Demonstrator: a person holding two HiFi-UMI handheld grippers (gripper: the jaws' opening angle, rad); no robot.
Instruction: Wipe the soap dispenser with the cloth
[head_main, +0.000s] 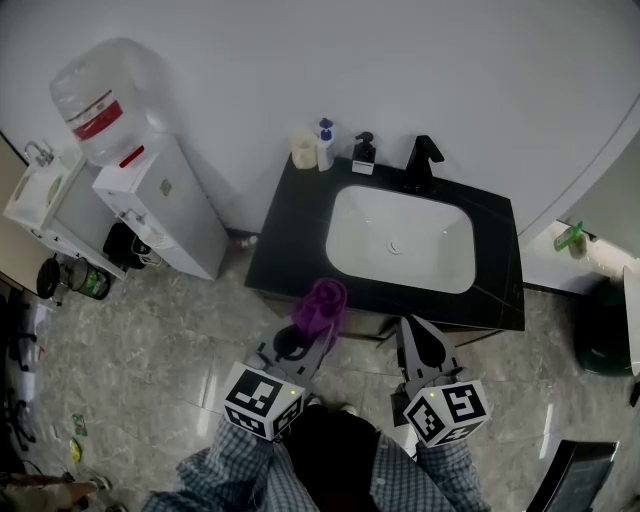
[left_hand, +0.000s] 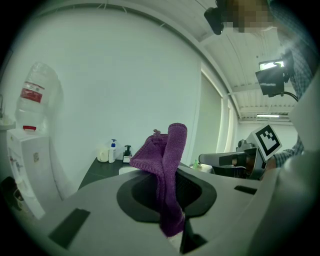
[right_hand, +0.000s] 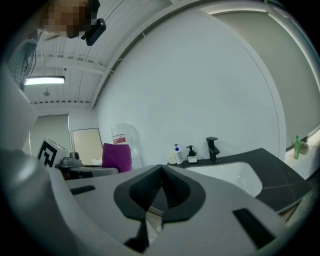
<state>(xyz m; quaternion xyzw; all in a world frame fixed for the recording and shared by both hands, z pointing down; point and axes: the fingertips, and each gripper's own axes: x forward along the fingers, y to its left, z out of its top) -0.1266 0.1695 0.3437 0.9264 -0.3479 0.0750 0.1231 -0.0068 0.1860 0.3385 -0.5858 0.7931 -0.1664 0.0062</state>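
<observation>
Soap dispenser (head_main: 364, 152) stood at the back edge of the black countertop (head_main: 288, 235), between a white bottle with a blue pump (head_main: 325, 146) and the black faucet (head_main: 421, 164), well apart from both grippers. We found the left gripper (head_main: 308, 345) clamped on the purple cloth (head_main: 320, 305), a soft, ribbed fabric bunched above the jaws and hanging down between them. We found the right gripper (head_main: 412, 330) with its jaws pressed together and nothing between them. Both were held in front of the counter's near edge.

We counted two pump bottles, one pale cup-like container (head_main: 302, 150) at their left, one faucet and one cloth. The dispenser was dark and squat with a pale label. A white basin (head_main: 430, 250) with rounded corners sat sunk in the countertop. A white water cooler (head_main: 165, 205) carrying one clear inverted bottle (head_main: 100, 95) stood left of the counter.
</observation>
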